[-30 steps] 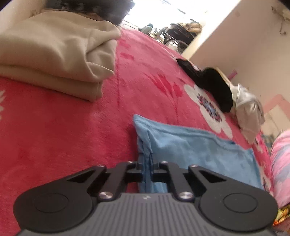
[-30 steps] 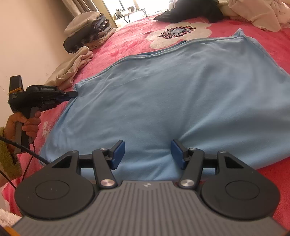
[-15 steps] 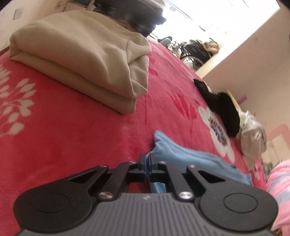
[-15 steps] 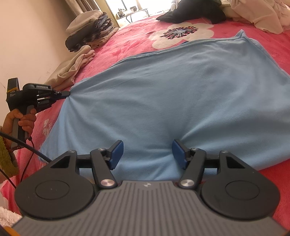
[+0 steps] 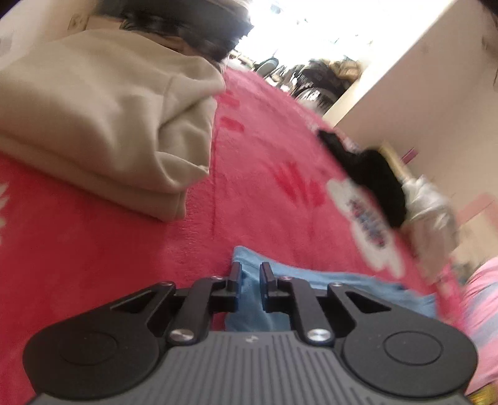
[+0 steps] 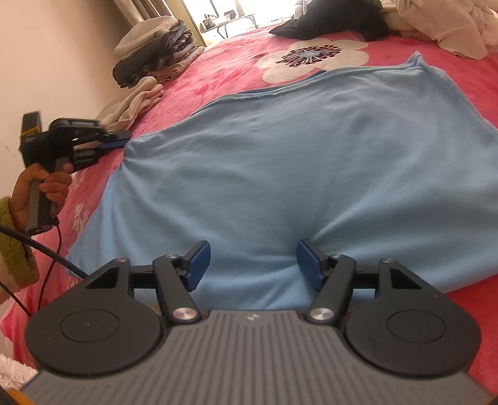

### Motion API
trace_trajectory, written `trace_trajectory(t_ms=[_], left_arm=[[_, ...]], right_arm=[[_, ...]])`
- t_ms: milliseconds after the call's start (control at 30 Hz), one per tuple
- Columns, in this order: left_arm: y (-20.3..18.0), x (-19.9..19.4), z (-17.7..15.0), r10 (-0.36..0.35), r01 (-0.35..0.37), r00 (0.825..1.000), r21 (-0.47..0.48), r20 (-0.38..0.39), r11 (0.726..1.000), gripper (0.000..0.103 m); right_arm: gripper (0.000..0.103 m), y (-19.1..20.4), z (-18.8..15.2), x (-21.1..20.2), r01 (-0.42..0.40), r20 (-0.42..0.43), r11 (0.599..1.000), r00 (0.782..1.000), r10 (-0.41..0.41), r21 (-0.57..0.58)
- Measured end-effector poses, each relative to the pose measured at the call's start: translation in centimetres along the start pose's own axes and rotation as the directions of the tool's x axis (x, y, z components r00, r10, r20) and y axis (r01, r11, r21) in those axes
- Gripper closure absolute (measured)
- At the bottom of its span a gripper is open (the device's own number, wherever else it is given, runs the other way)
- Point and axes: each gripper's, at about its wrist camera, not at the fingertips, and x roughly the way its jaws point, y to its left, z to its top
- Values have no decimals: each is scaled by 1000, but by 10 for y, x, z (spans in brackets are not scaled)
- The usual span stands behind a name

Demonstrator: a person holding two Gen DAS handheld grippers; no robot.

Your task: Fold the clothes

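Red flowered blanket covers the bed. Light blue garment spread flat across it, filling the middle of the right wrist view.

Right gripper: jaws wide apart, holding nothing. Its blue pads sit low over the near hem of the garment; cloth lies between and under them, contact not certain.

Left gripper: jaws slightly parted, a narrow gap, not clamped. A corner of the blue garment lies in that gap and just ahead of the tips. In the right wrist view the left gripper points level at the garment's left corner, tips at its edge. Left hand grips the handle upright, green cuff at the wrist.

Folded beige garment lies beyond, apart from the blue one. Black clothing at the far side.
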Motion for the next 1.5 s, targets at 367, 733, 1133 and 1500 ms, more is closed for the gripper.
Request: trace_trajectory(t_ms=[367,733,1133,1500], left_arm=[[-43,-57,-6,11,-26,998,241,65,970,87],[-26,-105,-115,58,58,941,328,-334,943,93],[-19,-150,-130,35,81,948,348,-315,934,86],[-28,-194,-116,138,-60,977,415,-163,908,81]], right_arm=[[39,-3,1,0,-15,2,1000,1000,15,13],[37,-5,2,-1,-28,0,999,1000,28,21],[37,-5,2,0,-33,-2,999,999,33,29],[37,-5,4,0,-37,-3,999,999,37,40]])
